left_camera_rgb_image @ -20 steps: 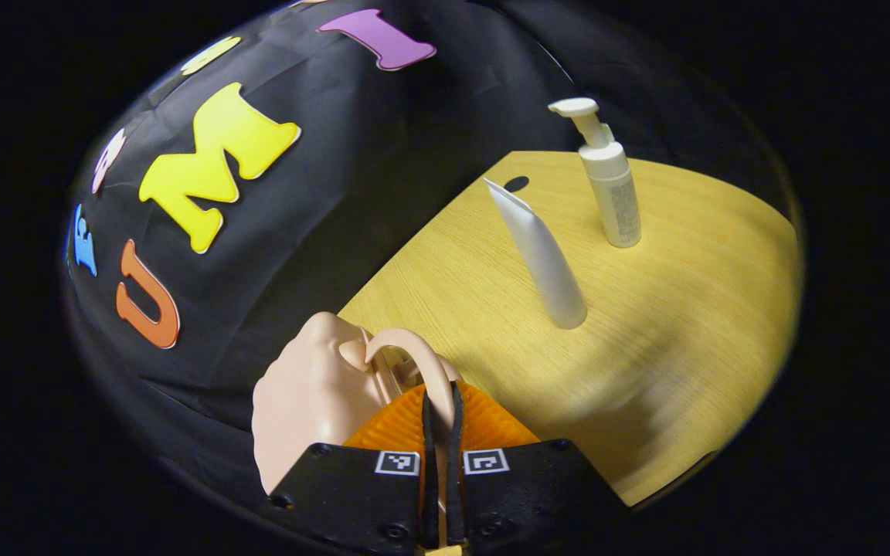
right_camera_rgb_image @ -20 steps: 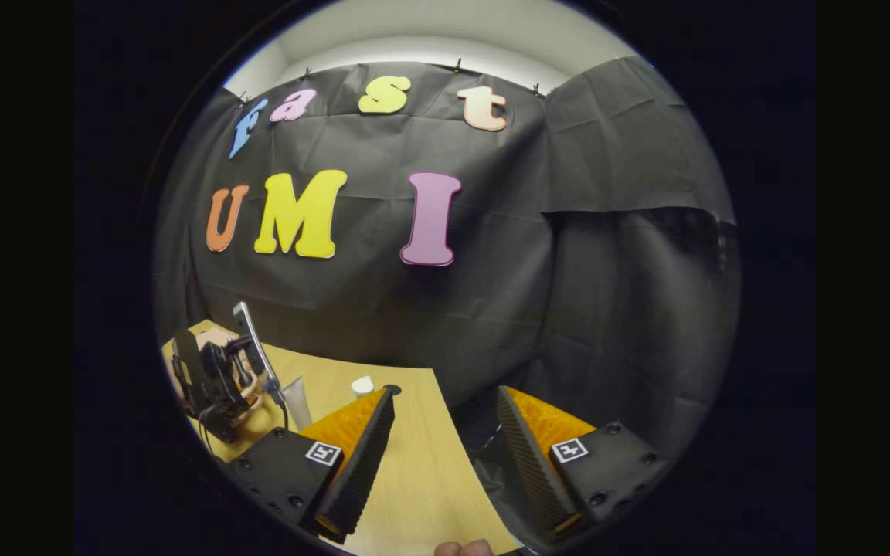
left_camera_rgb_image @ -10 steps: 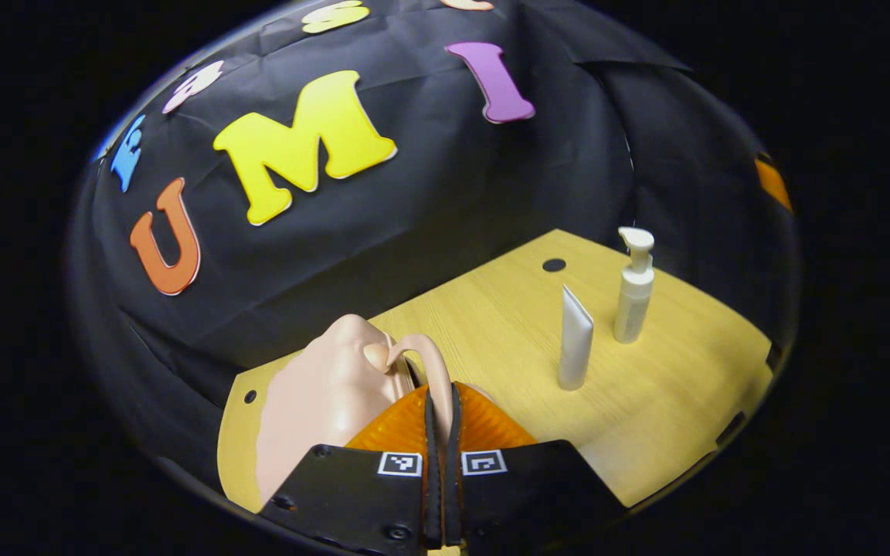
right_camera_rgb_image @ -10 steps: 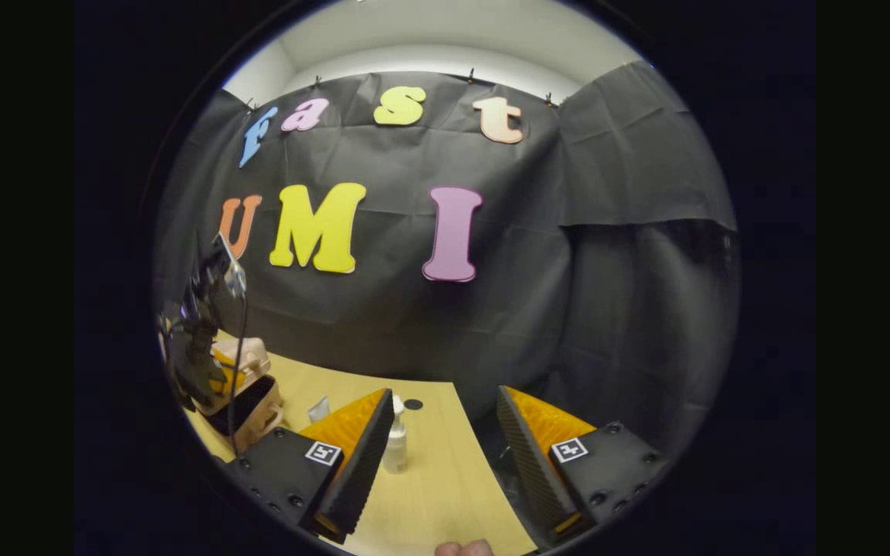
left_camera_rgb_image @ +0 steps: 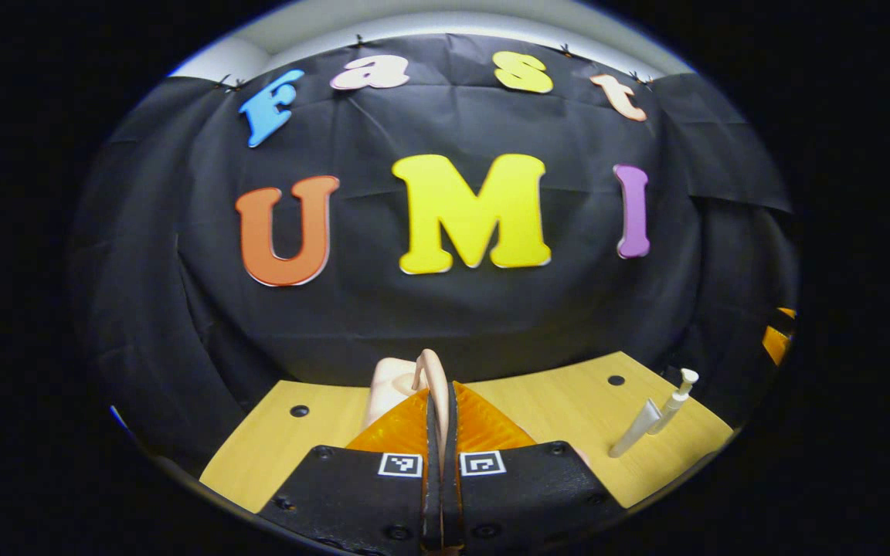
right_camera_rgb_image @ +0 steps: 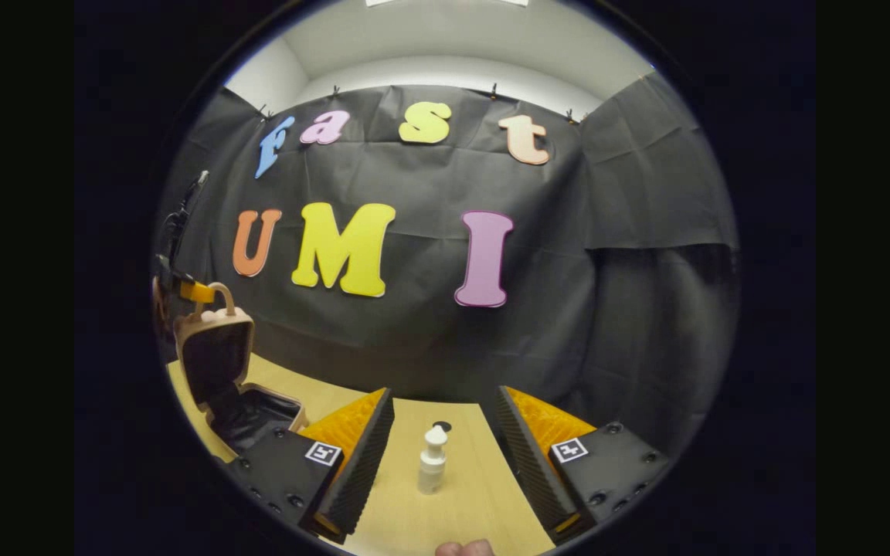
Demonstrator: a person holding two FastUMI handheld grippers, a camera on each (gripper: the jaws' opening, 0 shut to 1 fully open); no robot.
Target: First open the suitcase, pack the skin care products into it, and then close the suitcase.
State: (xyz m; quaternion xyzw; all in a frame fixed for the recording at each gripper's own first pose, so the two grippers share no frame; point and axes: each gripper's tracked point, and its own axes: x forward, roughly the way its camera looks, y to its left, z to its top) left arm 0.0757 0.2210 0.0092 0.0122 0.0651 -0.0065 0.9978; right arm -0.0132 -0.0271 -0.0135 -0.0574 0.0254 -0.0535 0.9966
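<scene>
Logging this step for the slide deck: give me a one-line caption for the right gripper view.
Open right gripper faces the pump bottle on the table, while the left gripper holds the suitcase lid up by its handle.

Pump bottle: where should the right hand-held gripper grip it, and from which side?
Grip the pump bottle on its straight lower body, below the pump head, coming level from the front. It stands upright on the table, centred ahead of the open right hand-held gripper.

No legible text, only coded square markers (left_camera_rgb_image: 399,463).
</scene>
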